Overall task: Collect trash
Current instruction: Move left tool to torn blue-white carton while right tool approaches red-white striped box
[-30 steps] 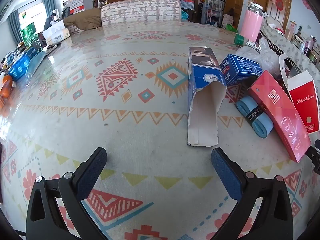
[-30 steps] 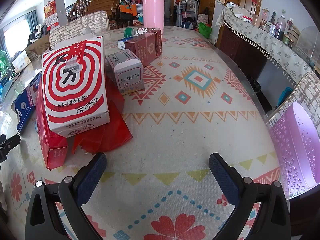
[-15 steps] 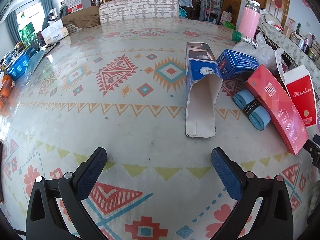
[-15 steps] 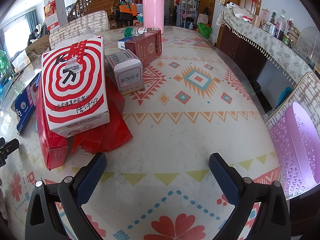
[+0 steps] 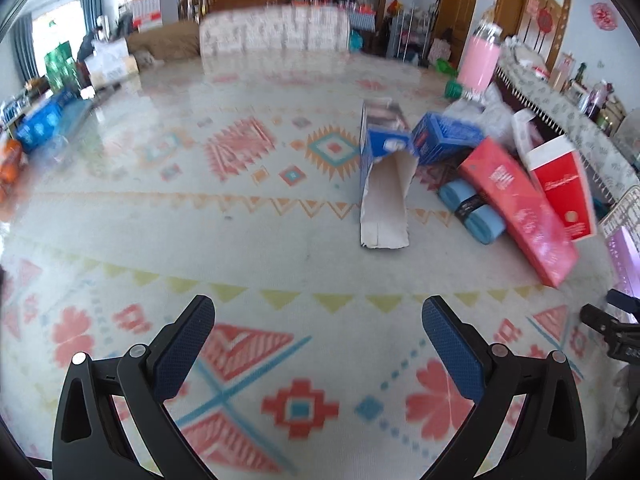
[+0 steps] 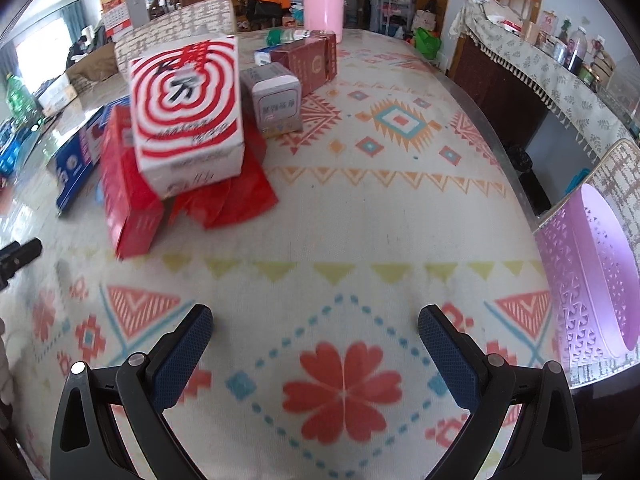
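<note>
1. Trash cartons lie in a heap on the patterned surface (image 5: 120,208), with the torn blue-and-white carton (image 5: 383,184) as landmark: it lies flat, its open white end towards the camera.
2. Left gripper (image 5: 318,338) hovers low over the surface, well short of that carton; its jaws stand wide apart with nothing between them.
3. Just right of the carton sits a small blue box (image 5: 444,142), and below that a light-blue roll with a dark band (image 5: 472,212).
4. Further right lies a long red box (image 5: 520,208), with a red-and-white carton (image 5: 564,188) beside it.
5. Beyond the heap stands a pink bottle (image 5: 478,60).
6. Right gripper (image 6: 315,340) also hovers with jaws wide apart and empty; its view shows a red-and-white ringed box (image 6: 188,112) stacked atop red packaging.
7. Far right, a purple perforated basket (image 6: 580,300) stands at the surface's edge.
</note>
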Available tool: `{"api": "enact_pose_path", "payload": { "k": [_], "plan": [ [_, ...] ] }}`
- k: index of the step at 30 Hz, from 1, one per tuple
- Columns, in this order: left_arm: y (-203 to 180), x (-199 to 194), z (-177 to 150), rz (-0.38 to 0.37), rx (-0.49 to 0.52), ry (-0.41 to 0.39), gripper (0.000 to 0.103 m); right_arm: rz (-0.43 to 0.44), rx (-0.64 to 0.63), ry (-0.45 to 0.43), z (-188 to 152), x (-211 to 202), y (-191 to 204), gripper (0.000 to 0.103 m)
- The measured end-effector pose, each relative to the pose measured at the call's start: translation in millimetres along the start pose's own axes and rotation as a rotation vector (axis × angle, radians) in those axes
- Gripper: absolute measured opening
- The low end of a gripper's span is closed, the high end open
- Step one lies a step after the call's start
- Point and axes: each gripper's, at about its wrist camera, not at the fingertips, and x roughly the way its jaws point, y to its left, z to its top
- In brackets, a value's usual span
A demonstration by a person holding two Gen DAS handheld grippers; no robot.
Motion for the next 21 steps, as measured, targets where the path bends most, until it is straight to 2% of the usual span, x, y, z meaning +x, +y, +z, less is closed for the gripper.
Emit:
{"api": "enact_pose_path", "payload": {
  "k": [4, 10, 18, 21],
  "plan": [
    [3.1, -35.8, -6.6, 0.016, 0.052, -0.078, 0.103, 0.010, -0.016, -0.027, -11.7, -7.0, 0.7, 0.103],
    [9.7, -50.4, 0.9, -0.003, 0.056, -0.091, 0.103, 0.011, -0.022, -0.039, -21.8, -15.4, -0.2, 0.103],
    [-13.2, -45.8, 40.4, -0.019, 0.111, -0.113, 0.103, 0.030, -0.043, -0.035, -27.0, -18.8, -2.6, 0.103],
    [-23.0, -32.2, 66.2, -0.016, 0.127, -0.117, 0.103, 0.034, -0.048, -0.032, -27.9, -19.8, -2.3, 0.103]
  ]
}}
